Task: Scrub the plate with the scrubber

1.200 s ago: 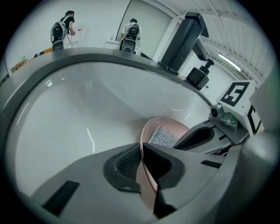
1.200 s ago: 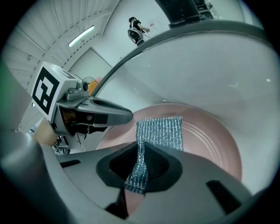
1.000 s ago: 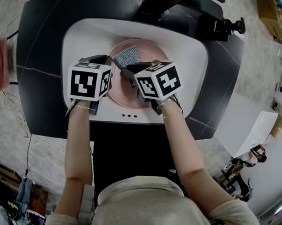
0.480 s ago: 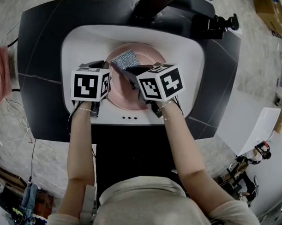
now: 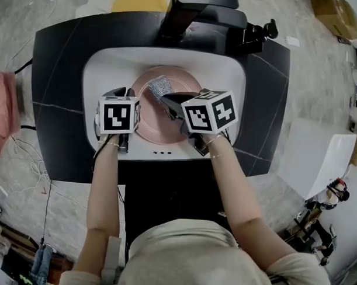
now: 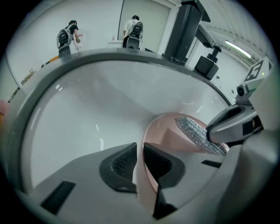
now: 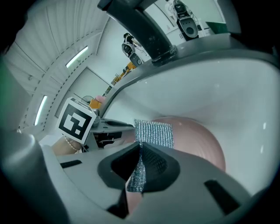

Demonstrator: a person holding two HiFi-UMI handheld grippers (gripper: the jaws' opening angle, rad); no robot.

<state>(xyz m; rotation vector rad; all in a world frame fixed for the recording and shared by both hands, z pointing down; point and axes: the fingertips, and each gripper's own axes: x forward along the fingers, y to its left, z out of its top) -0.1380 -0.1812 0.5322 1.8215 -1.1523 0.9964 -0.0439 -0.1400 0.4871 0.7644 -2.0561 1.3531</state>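
A pink plate lies in the white sink basin. My left gripper is shut on the plate's left rim, which passes edge-on between its dark pads. A silver mesh scrubber rests on the plate's upper part, and my right gripper is shut on its near end. In the right gripper view the scrubber spreads flat over the pink plate. In the left gripper view the scrubber lies across the plate under the right gripper's body.
A black faucet stands at the far edge of the basin, on a dark countertop. A white sheet lies on the floor at the right. Pink cloth lies at the far left.
The whole scene has shifted in the head view as the head moved. Both grippers keep their holds; the scrubber sits slightly higher on the plate.
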